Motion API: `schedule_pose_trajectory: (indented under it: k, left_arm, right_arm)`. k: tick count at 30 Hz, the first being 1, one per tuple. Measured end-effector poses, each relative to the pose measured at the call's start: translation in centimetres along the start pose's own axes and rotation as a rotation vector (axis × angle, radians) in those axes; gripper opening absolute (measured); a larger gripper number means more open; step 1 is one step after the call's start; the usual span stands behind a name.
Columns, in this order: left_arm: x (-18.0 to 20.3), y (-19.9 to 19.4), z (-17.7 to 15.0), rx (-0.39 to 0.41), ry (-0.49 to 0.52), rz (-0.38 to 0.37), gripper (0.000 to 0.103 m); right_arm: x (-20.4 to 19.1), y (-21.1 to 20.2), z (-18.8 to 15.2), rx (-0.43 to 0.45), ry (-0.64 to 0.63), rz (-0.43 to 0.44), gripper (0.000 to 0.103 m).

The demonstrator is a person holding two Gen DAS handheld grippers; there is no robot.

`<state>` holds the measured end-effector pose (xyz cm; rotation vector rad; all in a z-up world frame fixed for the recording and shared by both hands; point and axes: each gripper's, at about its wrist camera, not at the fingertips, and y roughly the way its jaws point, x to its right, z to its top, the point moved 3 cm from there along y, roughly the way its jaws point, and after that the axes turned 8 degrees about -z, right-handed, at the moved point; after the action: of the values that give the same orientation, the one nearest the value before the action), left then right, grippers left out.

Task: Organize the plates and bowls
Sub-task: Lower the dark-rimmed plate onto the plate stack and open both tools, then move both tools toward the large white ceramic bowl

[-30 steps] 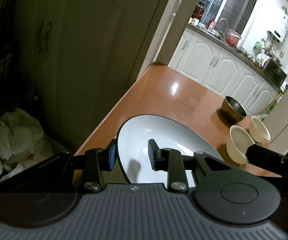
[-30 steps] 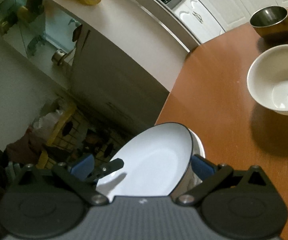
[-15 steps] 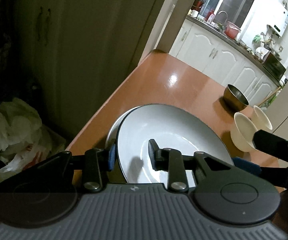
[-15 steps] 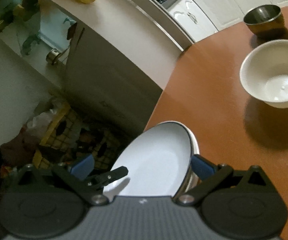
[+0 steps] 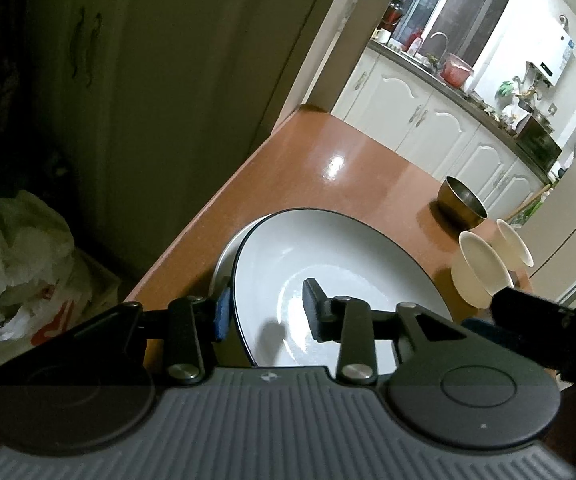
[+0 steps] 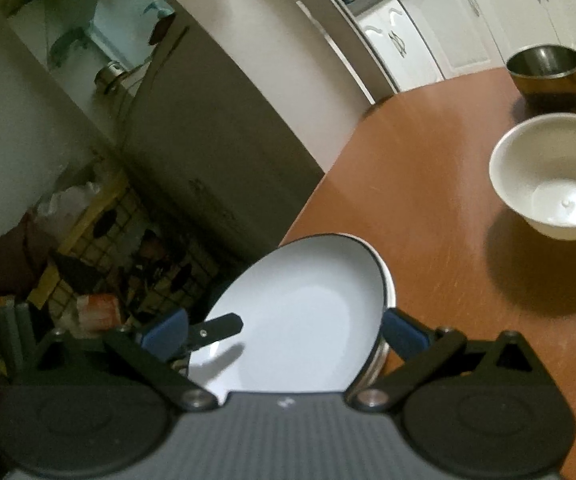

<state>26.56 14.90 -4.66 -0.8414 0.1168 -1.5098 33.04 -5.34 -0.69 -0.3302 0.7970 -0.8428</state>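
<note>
A white plate with a dark rim lies on a second white plate at the near left corner of the brown table. My left gripper straddles the top plate's near-left rim. Its jaws have just been opening: the blue pad stands outside the rim, and the black finger hangs over the plate's inside, casting a shadow. My right gripper reaches in from the right with its jaws wide. The stack lies between them, and the left pad is clear of the plate.
Two white bowls and a metal bowl stand further along the table. The table's left edge drops to a floor with plastic bags beside a tall dark cabinet. White kitchen cabinets lie beyond.
The dark-rimmed plate has come down onto the second plate, whose rim now shows beneath it. The gap between the left gripper's fingers has grown a little. The right view has rolled slightly.
</note>
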Motion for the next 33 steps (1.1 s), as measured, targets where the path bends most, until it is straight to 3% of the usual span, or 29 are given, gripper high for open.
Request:
schedule_pose_trajectory:
  k: [13,22,23,30,33]
  left_arm:
    - [0.4,-1.4,-1.1,0.02,0.081,-0.038,0.081]
    - [0.6,-2.9,-1.6,0.006,0.098,-0.046,0.094]
    - [0.6,-3.2,-1.6,0.011,0.102,-0.039,0.101]
    - [0.9,-4.5,-1.3,0.068,0.143,0.031,0.103]
    - [1.3,-4.7,-1.3,0.058,0.153,0.058,0.103]
  right_arm:
    - [3.2,-3.4,-0.8,0.087,0.085,-0.082,0.103]
    - [4.6,-5.8,-1.5,0.146,0.13,-0.107,0.103]
    - [4.7,-5.9,-1.6,0.148,0.135,-0.107,0.103]
    - [5.0,-6.7,-2.3,0.164,0.143,-0.1,0.103]
    - [4.9,-7.1,-2.5,0.176,0.14,-0.115,0.103]
